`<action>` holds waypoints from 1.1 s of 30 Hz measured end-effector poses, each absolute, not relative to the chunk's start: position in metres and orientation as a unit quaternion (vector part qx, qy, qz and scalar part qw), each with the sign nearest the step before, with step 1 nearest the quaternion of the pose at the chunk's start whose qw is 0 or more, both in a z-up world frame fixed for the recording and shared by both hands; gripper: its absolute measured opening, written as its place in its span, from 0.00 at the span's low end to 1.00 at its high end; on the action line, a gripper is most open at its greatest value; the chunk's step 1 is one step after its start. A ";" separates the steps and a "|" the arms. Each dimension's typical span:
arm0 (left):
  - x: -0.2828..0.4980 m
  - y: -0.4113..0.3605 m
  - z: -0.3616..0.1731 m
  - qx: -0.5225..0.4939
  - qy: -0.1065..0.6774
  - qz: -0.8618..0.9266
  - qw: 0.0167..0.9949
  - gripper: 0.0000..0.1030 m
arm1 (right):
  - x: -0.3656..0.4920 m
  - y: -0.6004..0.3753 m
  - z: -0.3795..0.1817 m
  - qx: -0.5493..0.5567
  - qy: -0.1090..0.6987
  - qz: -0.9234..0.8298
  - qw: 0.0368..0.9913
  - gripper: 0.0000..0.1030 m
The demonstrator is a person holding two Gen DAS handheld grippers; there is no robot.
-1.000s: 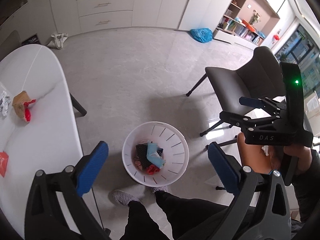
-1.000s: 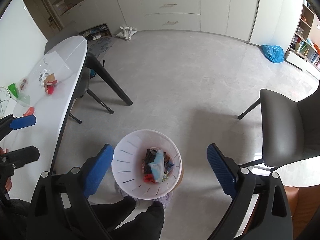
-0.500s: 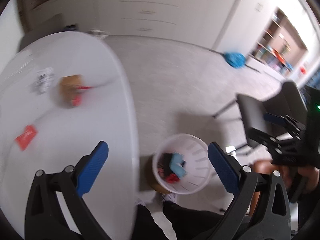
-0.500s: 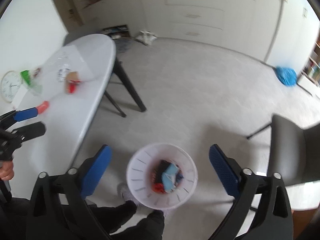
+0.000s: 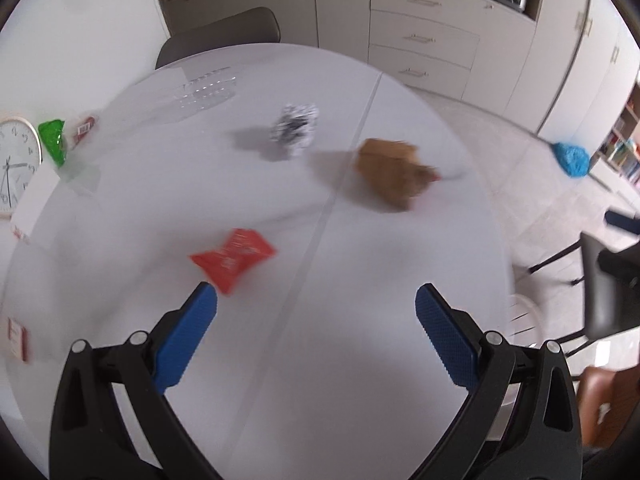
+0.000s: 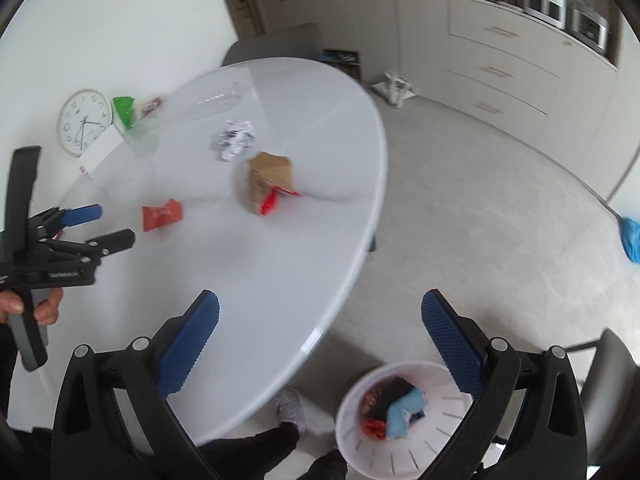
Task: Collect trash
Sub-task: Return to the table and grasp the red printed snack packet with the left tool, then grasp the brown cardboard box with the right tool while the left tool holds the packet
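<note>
While the left gripper (image 5: pixel 316 300) hung over the white bench (image 5: pixel 360 320) with its blue fingers (image 5: pixel 188 332) spread wide and nothing between them, the step in hand seemed to be the reach for a new piece of trash. Nearest to it lay a red wrapper (image 5: pixel 234 258), just beyond the tip of the left-side finger and not touched by it. Farther along the bench sat a crumpled brown paper bag (image 5: pixel 394 174) and a ball of black-and-white paper (image 5: pixel 295 130), apart from each other, and a green packet (image 5: pixel 53 140) stood near the far edge beside a wall clock (image 5: pixel 16 164). The right gripper (image 6: pixel 320 312) was also empty, its fingers spread, held out over the bench edge and the floor. Below it the white bin (image 6: pixel 400 420) stood on the floor beside the bench, with some scraps already inside. I judged that the next move called for the left gripper to go lower and a little to its left, so that the red wrapper came between the fingers, then to close on it. Being flat and thin, the wrapper could slide on the smooth top.
</note>
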State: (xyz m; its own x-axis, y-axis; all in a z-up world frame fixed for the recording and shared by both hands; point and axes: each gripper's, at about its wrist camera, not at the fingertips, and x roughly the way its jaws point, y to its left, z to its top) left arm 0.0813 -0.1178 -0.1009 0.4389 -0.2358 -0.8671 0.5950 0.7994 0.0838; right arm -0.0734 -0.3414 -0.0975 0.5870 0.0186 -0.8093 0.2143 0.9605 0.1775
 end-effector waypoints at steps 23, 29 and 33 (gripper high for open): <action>0.191 -0.100 -0.198 0.264 0.498 -0.349 0.748 0.48 | 0.065 -0.304 -0.133 0.108 0.503 -0.042 0.857 0.97; 0.190 -0.093 -0.196 0.236 0.505 -0.348 0.754 0.40 | 0.082 -0.312 -0.137 0.097 0.509 -0.045 0.854 0.97; 0.188 -0.089 -0.193 0.211 0.515 -0.337 0.759 0.39 | 0.103 -0.317 -0.145 0.091 0.521 -0.031 0.848 0.97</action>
